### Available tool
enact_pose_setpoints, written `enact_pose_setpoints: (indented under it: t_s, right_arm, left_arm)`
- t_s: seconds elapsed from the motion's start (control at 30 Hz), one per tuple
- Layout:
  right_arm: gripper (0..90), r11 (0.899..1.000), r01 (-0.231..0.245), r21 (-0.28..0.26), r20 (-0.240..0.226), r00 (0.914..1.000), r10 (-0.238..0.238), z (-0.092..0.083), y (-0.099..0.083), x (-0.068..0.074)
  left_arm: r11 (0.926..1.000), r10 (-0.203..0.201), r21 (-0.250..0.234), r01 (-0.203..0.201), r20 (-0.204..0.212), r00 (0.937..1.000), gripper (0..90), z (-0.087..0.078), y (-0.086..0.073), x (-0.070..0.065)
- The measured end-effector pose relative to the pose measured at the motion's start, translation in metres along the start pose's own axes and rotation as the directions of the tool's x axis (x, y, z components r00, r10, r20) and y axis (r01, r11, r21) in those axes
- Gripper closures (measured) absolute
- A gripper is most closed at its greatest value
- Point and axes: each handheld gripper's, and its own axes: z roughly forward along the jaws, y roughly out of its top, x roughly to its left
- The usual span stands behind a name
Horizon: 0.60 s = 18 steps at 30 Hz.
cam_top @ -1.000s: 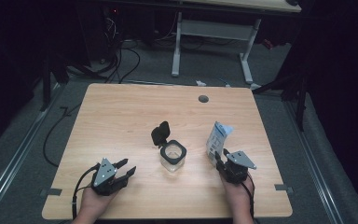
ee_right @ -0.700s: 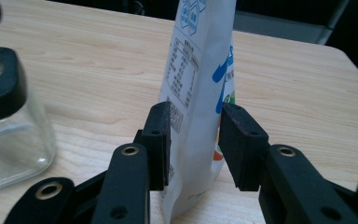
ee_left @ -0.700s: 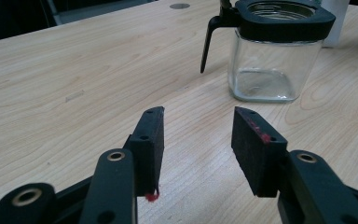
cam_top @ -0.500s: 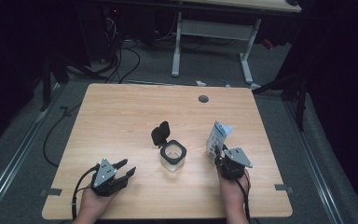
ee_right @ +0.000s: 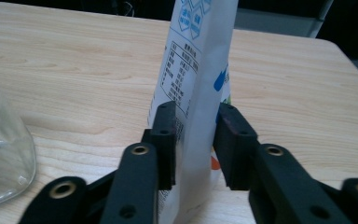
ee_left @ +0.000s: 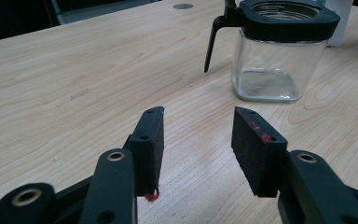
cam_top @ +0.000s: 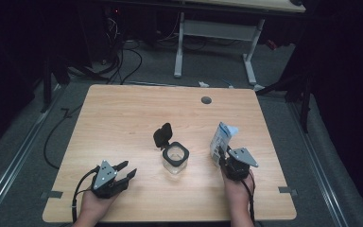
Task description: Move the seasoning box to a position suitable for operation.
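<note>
A white pouch (cam_top: 220, 138) with blue print stands upright on the right of the wooden table (cam_top: 123, 118). My right gripper (cam_top: 222, 158) is shut on its lower part. In the right gripper view both pads (ee_right: 165, 140) press the pouch (ee_right: 196, 56), and the jaws have just been opening a little with it between them. A square glass jar (cam_top: 175, 158) with a black hinged lid (cam_top: 162, 135) flipped up stands mid-table. My left gripper (cam_top: 128, 170) rests at the front left, open and holding nothing. The left gripper view has the jar (ee_left: 279, 60) ahead and to the right of my left gripper (ee_left: 198, 140).
A round grommet (cam_top: 206, 100) is set in the table near its far edge. Beyond the table a white desk frame (cam_top: 217, 42) stands on the dark floor, and cables (cam_top: 123, 66) lie there at the left. Bare wood lies between the jar and the left gripper.
The right hand has shifted very slightly at the pouch. The left hand, the jar and the pouch stay where they were.
</note>
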Motion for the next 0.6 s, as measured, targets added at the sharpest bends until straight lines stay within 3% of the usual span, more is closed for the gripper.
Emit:
enact_pose_setpoints:
  t_s: [0.1, 0.2, 0.3, 0.4, 0.6]
  right_arm:
    - [67.0, 1.000, 0.006, -0.003, 0.008, 1.0000, -0.006, 0.005, -0.002, 0.004]
    - [72.1, 1.000, -0.002, -0.008, 0.006, 1.0000, 0.002, 0.005, -0.001, 0.005]
    - [78.2, 0.999, -0.037, -0.005, -0.018, 0.9992, 0.037, 0.003, 0.000, 0.002]
    - [80.8, 1.000, -0.023, -0.001, -0.026, 0.9994, 0.023, 0.002, 0.001, 0.001]
    - [83.6, 0.999, -0.049, 0.018, -0.086, 0.9950, 0.050, 0.000, 0.002, -0.008]
  left_arm:
    - [1.0000, 0.000, 0.001, 0.000, 0.000, 1.0000, 53.9, 0.000, 0.000, -0.001]
    - [0.9999, -0.005, 0.009, 0.005, 0.008, 1.0000, 52.8, 0.000, 0.001, 0.000]
    - [0.9997, -0.020, 0.011, 0.020, 0.014, 0.9997, 52.3, 0.000, 0.002, 0.000]
    - [0.9996, -0.024, 0.013, 0.024, 0.019, 0.9995, 51.5, -0.001, 0.002, -0.001]
    - [0.9996, -0.027, 0.005, 0.027, 0.052, 0.9983, 50.2, 0.000, 0.003, -0.002]
